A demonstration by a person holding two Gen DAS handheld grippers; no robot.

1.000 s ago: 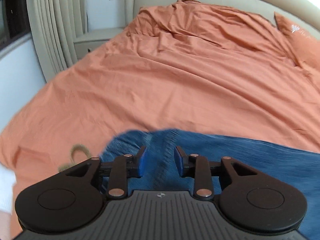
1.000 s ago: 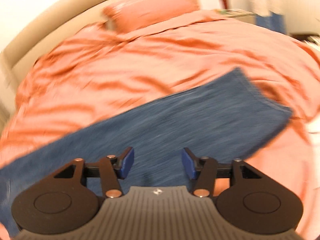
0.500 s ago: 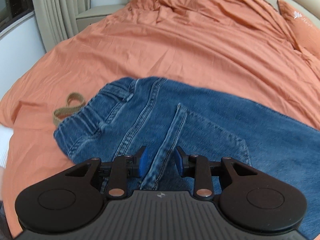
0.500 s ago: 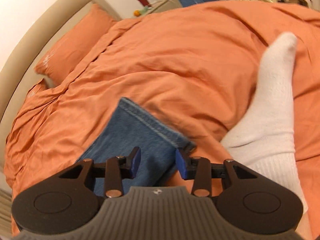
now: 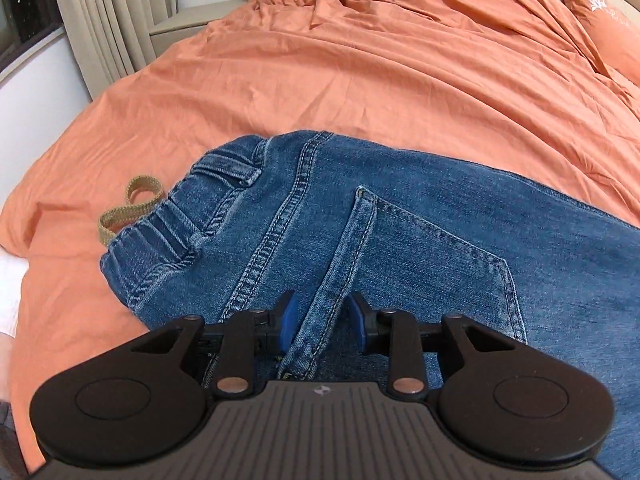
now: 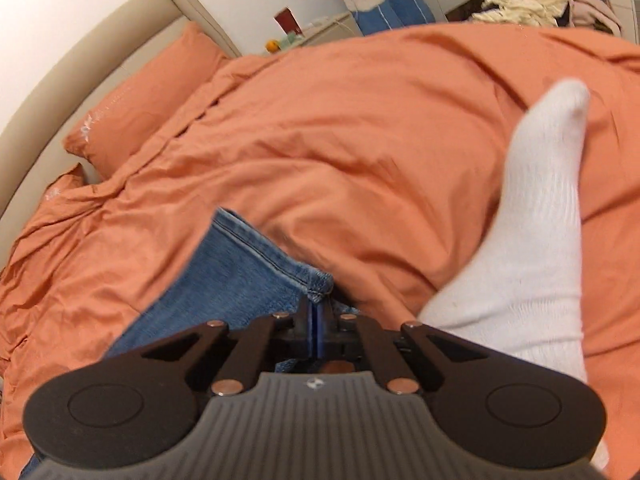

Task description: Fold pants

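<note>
Jeans flat on orange bedspread, left hand-held gripper parted over seam, right hand-held gripper clamping hem corner.

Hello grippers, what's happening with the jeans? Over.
Left gripper open over jeans seat. Right gripper shut on hem. Socked foot beside it.

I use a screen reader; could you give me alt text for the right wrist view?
The right gripper is shut on the hem corner of the blue jeans, which lie on an orange duvet. A white-socked foot rests at right.
</note>
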